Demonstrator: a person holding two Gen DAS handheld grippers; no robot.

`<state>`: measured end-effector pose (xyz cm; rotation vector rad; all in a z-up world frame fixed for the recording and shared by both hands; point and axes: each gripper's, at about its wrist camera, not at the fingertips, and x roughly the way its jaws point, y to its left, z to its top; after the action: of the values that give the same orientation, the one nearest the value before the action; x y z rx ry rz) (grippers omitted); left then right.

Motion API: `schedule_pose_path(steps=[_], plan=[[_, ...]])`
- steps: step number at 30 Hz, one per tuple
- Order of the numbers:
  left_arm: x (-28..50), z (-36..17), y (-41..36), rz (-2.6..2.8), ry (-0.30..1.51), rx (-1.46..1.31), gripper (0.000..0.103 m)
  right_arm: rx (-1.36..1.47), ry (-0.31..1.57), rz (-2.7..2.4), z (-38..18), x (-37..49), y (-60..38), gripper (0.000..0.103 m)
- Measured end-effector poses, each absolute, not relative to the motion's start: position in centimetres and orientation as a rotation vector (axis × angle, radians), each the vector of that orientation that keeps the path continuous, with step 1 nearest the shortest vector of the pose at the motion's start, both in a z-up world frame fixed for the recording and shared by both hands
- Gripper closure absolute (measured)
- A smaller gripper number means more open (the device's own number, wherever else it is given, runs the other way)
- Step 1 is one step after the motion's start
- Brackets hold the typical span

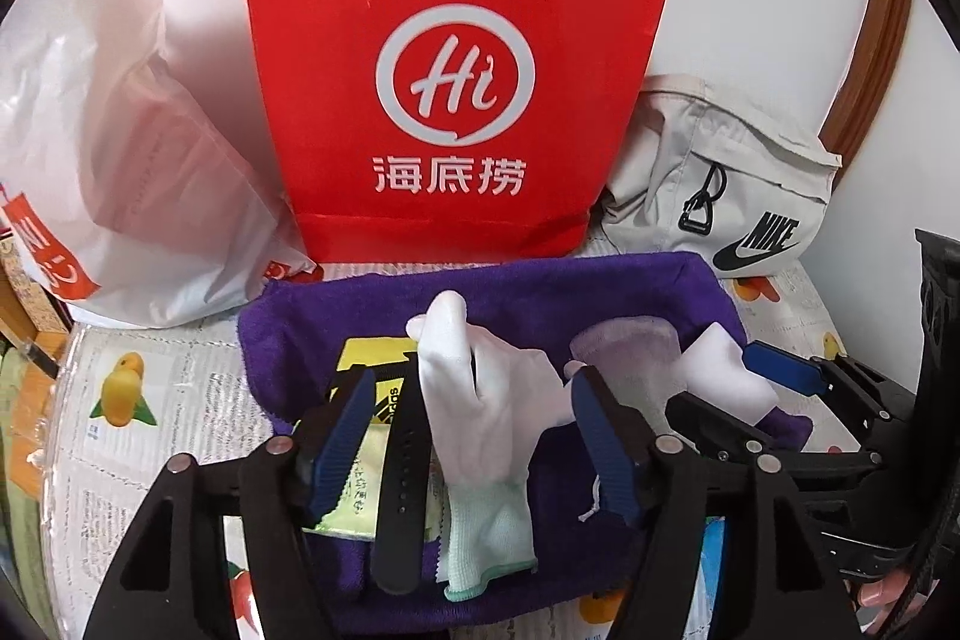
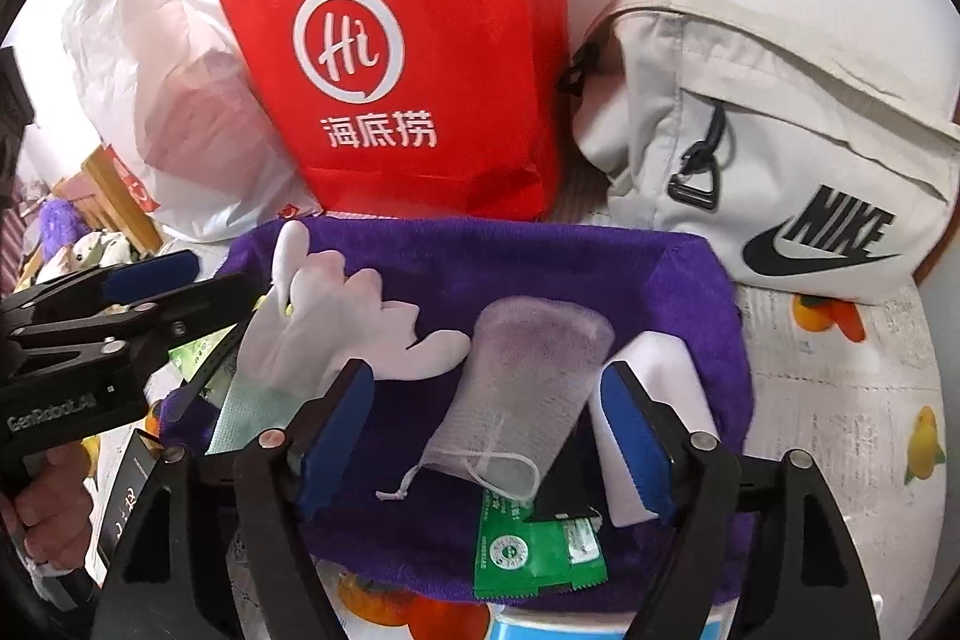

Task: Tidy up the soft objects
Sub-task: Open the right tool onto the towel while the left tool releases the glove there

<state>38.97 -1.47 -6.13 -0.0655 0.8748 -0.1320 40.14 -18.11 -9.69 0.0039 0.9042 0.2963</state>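
The white glove (image 1: 480,400) lies on the purple towel (image 1: 540,292) spread over the counter (image 1: 180,388), fingers pointing away toward the red paper bag (image 1: 462,70) and cuff toward the cameras. Its long axis runs near to far, roughly in line with the left claw (image 1: 474,436). That claw stands spread around the glove's palm, one blue pad on each side, neither pressing on the cloth. So the left hand is the nearer one to the glove. A black strap (image 1: 402,454) and a yellow packet (image 1: 375,358) lie just beside the glove, under the left pad.

To the glove's right on the same towel lies a small mesh drawstring pouch (image 2: 528,388), mouth and cord toward the camera. The right claw (image 2: 486,436) is spread around it, with nothing gripped. A white block (image 2: 654,370) touches the pouch's far side, and green sachets (image 2: 534,556) lie at the towel's near edge.

Both claws tilt steeply down at the towel, side by side. Behind the towel stand the red bag, a white plastic bag (image 1: 120,160) and a pale Nike pouch (image 2: 780,160).
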Motion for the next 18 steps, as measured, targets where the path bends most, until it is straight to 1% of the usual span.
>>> schedule_pose_path(steps=[5,9,11,12,15,16,17,18], plan=[[38.1,-5.0,-1.6,-0.132,0.87,-0.046,0.032,0.018,0.91,0.287,-8.8,39.5,-18.2,0.025],[37.0,-3.5,-1.5,-0.119,0.848,-0.043,0.024,0.011,0.897,0.262,-8.1,37.8,-18.3,0.025],[36.2,-2.9,-1.6,-0.108,0.842,-0.037,0.019,-0.008,0.887,0.24,-7.6,36.7,-18.4,0.022],[35.6,-2.6,-1.6,-0.11,0.841,-0.034,0.016,-0.022,0.871,0.229,-7.2,35.8,-18.5,0.019],[33.6,-1.9,-1.7,-0.118,0.837,-0.027,0.016,-0.067,0.827,0.204,-6.2,33.2,-18.4,0.006],[32.6,-1.5,-1.7,-0.121,0.832,-0.026,0.015,-0.077,0.818,0.188,-5.7,32.0,-18.4,0.004],[31.5,-1.1,-1.7,-0.121,0.83,-0.028,0.012,-0.077,0.816,0.178,-5.4,31.2,-18.5,0.004],[30.6,-0.8,-1.6,-0.117,0.828,-0.032,0.006,-0.073,0.814,0.173,-5.1,30.4,-18.5,0.004]])
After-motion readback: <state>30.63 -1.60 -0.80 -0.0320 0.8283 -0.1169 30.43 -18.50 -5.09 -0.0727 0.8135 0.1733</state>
